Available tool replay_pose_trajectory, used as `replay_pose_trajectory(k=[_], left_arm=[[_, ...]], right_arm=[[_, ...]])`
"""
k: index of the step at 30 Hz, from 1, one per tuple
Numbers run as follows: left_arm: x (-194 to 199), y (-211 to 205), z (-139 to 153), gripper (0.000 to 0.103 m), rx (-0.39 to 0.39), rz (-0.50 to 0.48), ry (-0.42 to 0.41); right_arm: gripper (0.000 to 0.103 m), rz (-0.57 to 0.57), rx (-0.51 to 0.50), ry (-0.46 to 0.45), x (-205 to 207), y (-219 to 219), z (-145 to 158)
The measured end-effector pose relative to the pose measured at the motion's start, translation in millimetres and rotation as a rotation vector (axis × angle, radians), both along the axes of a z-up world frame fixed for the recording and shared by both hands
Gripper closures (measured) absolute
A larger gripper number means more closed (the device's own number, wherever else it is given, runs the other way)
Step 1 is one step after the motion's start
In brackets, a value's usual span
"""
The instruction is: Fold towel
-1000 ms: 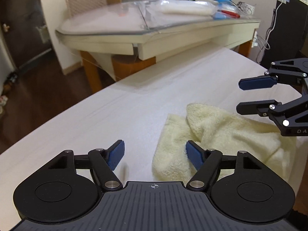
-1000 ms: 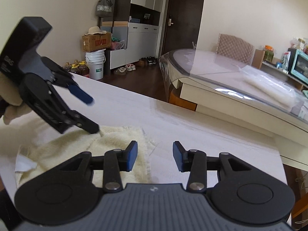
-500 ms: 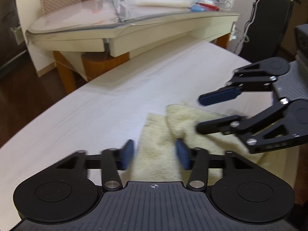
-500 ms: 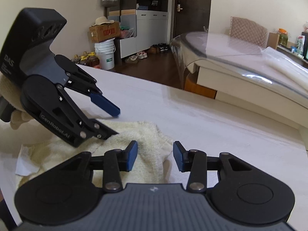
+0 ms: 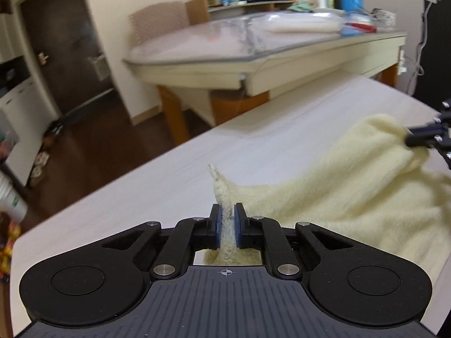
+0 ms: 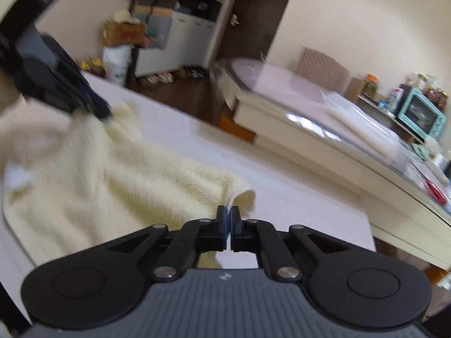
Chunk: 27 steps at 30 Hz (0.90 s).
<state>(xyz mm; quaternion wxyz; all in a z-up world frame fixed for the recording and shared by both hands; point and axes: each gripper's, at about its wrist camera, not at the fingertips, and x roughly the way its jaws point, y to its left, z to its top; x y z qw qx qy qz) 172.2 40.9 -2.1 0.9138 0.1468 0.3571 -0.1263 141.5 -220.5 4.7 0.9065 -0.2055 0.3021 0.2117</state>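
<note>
Here both corners of the towel (image 5: 352,194) are taken up, so the task looks to be at its opening step and not past it. The left claw (image 5: 226,219) is pressed together on one corner, a thin tip of pile standing up between its blue pads (image 5: 217,222). The right claw (image 6: 227,219) likewise pinches a hemmed corner, its pads nearly meeting on the cloth. Between the two the cream towel hangs in a slack span, its middle and lower part lying on the pale counter (image 5: 169,186), toward the near edge, with a small white label (image 6: 15,178) showing at one side. In the right wrist view the cloth appears crumpled and single-layered, with no clean fold line; blur makes the far part hard to read. Judging from this, what is left is nearly everything: stretch the edge taut, carry the held corners over to the opposite edge, lay them down, and repeat the fold.
</note>
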Motion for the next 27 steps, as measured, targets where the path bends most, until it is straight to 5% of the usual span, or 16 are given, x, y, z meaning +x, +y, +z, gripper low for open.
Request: replay_pose_trajectory(k=[3,9,14,18,21,27], left_arm=[[-6.3,-1.2,-8.0,0.093,0.01,-0.005,0.019],[-13.4,0.4,-10.7,0.093,-0.005,-0.023,0.025],[-17.8,5.2,-11.7,0.092,-0.024,-0.04,0.049],[-21.1,10.3,-11.5,0.092,-0.039,-0.06,0.064],[-22.0,14.5,-11.8,0.09,-0.051,-0.059,0.069],[-9.8,14.0,-13.3,0.09,-0.046,0.004,-0.001]], right_arm=[[0.097,0.01,-0.001,0.031,-6.6,0.3,-5.6],[0.066,-0.06,0.169,-0.028,14.5,-9.1,21.5],[0.064,-0.089,0.187,0.023,55.6,-2.6,10.1],[0.068,-0.087,0.19,0.077,75.1,4.1,-7.3],[0.1,-0.062,0.164,0.082,66.4,8.5,-12.1],[0.1,-0.011,0.032,-0.003,43.0,16.0,-13.8]])
